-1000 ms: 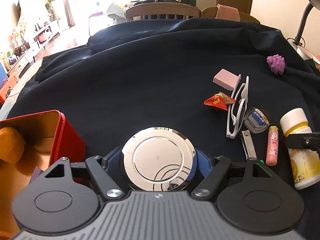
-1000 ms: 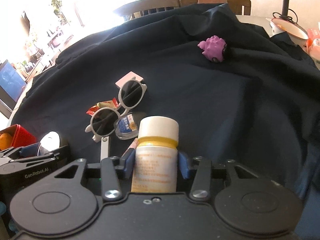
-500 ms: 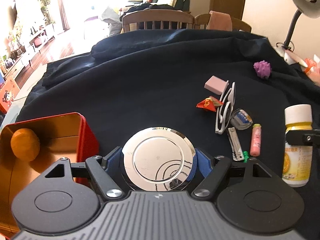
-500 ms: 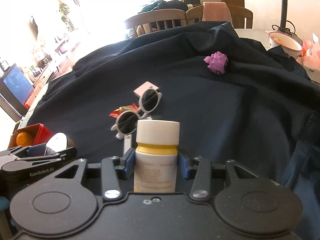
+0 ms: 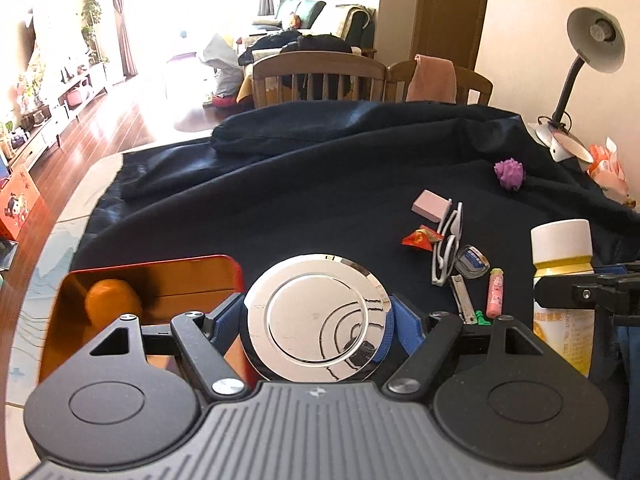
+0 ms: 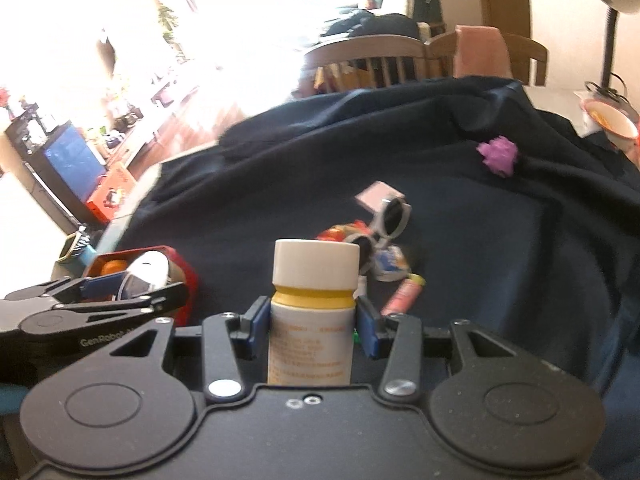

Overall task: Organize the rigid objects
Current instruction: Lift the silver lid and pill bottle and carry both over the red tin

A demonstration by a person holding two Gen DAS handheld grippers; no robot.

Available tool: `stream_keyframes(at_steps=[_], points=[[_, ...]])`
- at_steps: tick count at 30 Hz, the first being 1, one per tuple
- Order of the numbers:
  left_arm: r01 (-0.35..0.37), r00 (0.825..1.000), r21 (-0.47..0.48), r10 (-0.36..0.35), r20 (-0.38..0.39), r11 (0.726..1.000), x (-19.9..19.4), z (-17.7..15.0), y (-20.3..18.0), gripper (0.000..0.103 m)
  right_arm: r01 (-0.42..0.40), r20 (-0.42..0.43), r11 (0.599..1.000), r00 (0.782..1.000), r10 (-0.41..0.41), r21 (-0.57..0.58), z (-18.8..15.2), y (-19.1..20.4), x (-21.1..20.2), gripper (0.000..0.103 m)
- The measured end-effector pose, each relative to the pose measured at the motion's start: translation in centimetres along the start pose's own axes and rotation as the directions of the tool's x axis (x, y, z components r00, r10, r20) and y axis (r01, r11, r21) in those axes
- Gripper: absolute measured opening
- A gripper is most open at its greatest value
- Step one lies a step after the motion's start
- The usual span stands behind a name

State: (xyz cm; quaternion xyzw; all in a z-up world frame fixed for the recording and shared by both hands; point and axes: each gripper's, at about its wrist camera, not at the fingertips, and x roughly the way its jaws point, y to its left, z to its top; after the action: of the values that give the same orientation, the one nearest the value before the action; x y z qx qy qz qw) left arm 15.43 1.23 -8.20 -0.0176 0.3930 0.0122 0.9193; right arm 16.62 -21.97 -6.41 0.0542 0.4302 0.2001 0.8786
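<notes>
A dark cloth (image 5: 280, 200) is spread over the counter, bunched into a thick fold along its far edge. Behind that stand two wooden chairs (image 5: 320, 76), the right one with a pink towel (image 5: 434, 78) draped over its back, and a grey gooseneck lamp (image 5: 594, 40) leans in from the right by the wall. Off to the left sunlight glares on the wooden floor (image 5: 100, 128), with a green sofa (image 5: 308, 12) far back and a screen (image 6: 72, 160) low on the left.

"GenRobot" is printed on the left tongs (image 6: 132, 288).
</notes>
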Motion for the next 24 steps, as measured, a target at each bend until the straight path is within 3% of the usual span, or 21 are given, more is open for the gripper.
stream_keyframes(at_steps=[14,24], points=[[-0.062,0.998,-0.044,0.061,-0.002,0.997,-2.7,-1.1,8.1,0.077,-0.094,0.016,0.992,0.995,0.095,-0.082,1.2,8.5,1.3,0.044],[-0.113,0.992,-0.044,0.11,-0.068,0.993,-1.9,-2.9,13.8,0.077,-0.16,-0.021,0.978,0.987,0.158,-0.135,1.8,15.3,4.4,0.044]])
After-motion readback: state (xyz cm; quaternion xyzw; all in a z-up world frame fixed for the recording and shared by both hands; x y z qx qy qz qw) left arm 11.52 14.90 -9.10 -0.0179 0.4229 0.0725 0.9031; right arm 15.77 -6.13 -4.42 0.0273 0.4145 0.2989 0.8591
